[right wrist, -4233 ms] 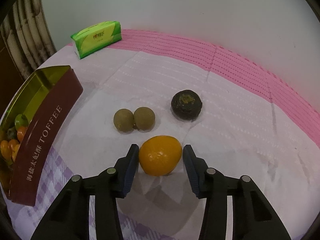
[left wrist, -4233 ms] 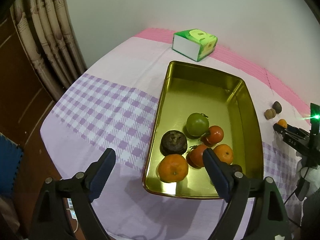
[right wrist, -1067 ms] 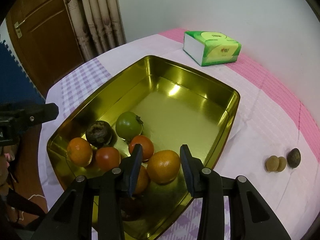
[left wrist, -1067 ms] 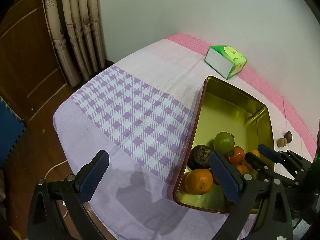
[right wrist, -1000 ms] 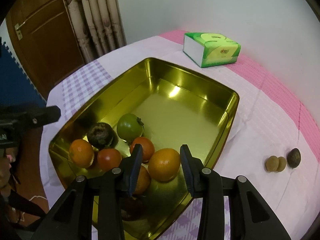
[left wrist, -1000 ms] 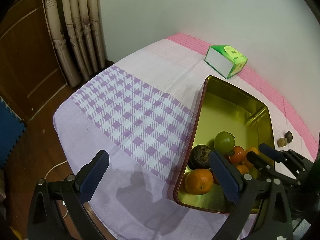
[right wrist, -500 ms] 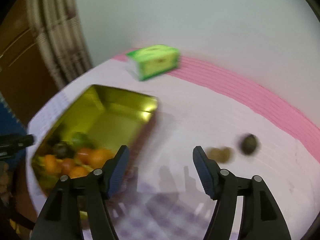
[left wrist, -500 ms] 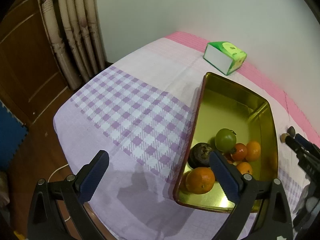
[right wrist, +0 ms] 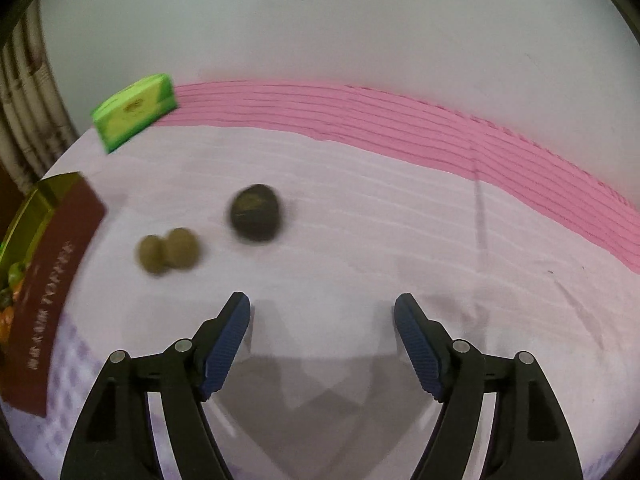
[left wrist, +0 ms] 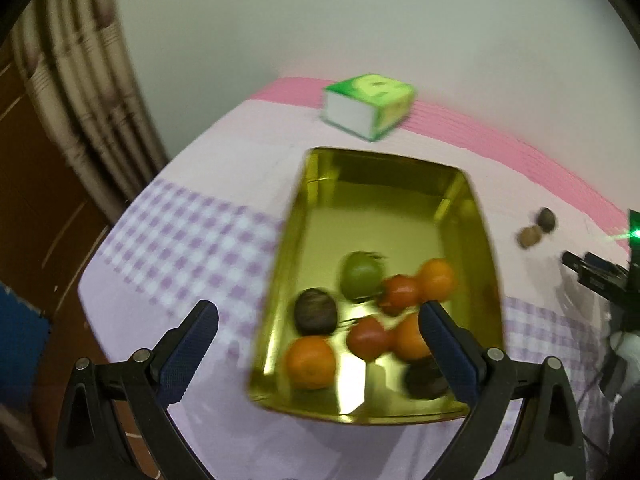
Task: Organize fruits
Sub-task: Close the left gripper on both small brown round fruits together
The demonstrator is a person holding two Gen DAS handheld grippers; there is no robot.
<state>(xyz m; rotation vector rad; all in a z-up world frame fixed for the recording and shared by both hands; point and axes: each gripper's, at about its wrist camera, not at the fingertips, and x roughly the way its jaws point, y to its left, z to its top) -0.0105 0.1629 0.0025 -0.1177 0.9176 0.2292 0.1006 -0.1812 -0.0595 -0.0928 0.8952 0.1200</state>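
Right wrist view: right gripper (right wrist: 322, 320) jaws apart, empty, above cloth facing dark fruit (right wrist: 255, 213) and two kiwis (right wrist: 168, 255) beside tin (right wrist: 60, 256). Left gripper (left wrist: 318, 342) jaws apart, idle. Step: fetching leftover fruit. Next: descend, straddle one, close.

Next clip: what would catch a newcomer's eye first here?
The gold tin, with oranges, red fruits, one green fruit and dark ones heaped at its near end. Right of it on the cloth lie two brown fruits touching and a dark fruit, ahead of the open, empty right tongs.

Plain wall (left wrist: 360, 20), curtain (left wrist: 80, 92) left.
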